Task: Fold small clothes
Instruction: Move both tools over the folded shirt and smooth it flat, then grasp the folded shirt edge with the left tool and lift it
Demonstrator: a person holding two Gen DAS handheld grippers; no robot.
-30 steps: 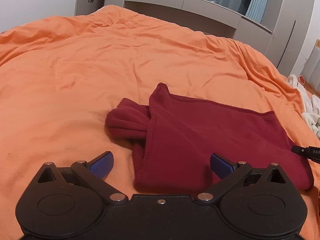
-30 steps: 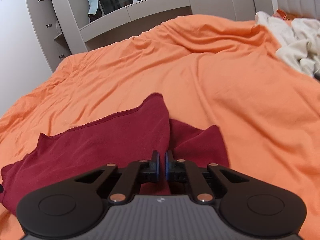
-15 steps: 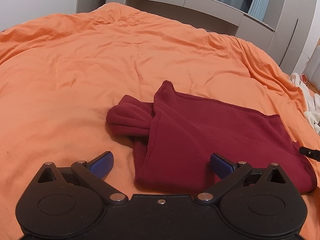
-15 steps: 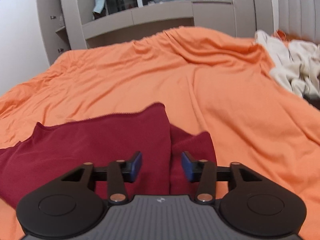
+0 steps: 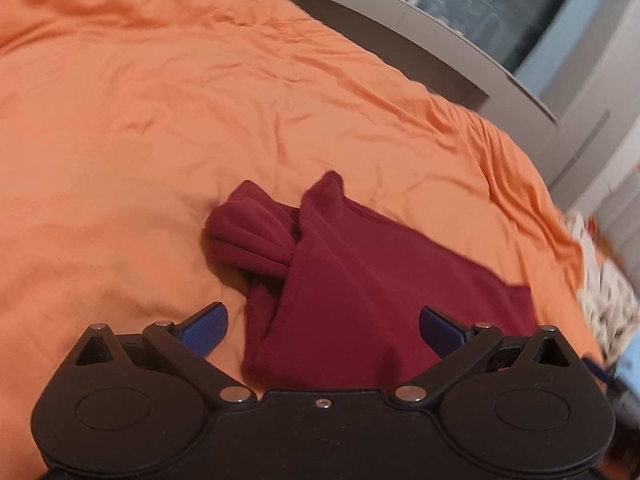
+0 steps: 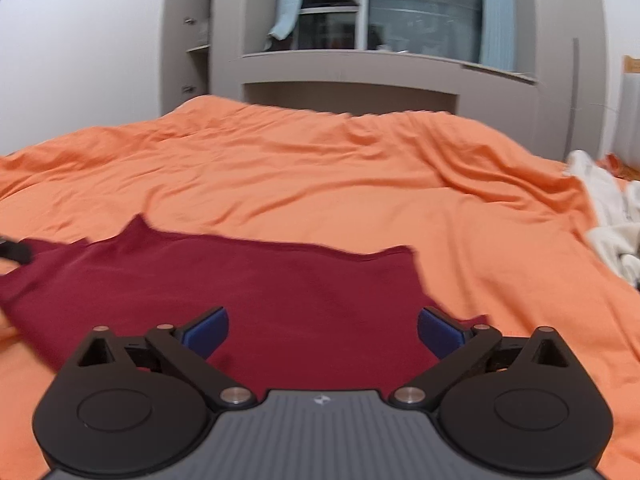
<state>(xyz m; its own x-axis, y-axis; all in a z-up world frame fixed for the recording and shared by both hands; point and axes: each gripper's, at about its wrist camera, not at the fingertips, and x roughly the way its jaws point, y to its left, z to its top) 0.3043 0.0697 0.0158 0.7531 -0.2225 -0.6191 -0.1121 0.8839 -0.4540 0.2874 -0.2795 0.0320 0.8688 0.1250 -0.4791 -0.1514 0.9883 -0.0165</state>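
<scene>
Since 1.0 s ago: right gripper [image 6: 323, 330] gone from pinched shut to spread wide, view lifted | left gripper [image 5: 323, 330] spread wide, holding nothing | dark red garment [image 5: 360, 280] lower centre on orange bedspread [image 5: 160, 120], partly folded, sleeve bunched at left | step: regrasp between folds | next: pinch an edge, fold over.

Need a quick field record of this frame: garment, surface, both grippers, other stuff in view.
garment: dark red garment, partly folded, sleeve bunched at one end
surface: orange bedcover, wrinkled
left gripper: jaws open, above the garment's near edge, holding nothing
right gripper: jaws open, over the garment, holding nothing
other: pale clothes pile at the bed's edge; grey wall unit behind
</scene>
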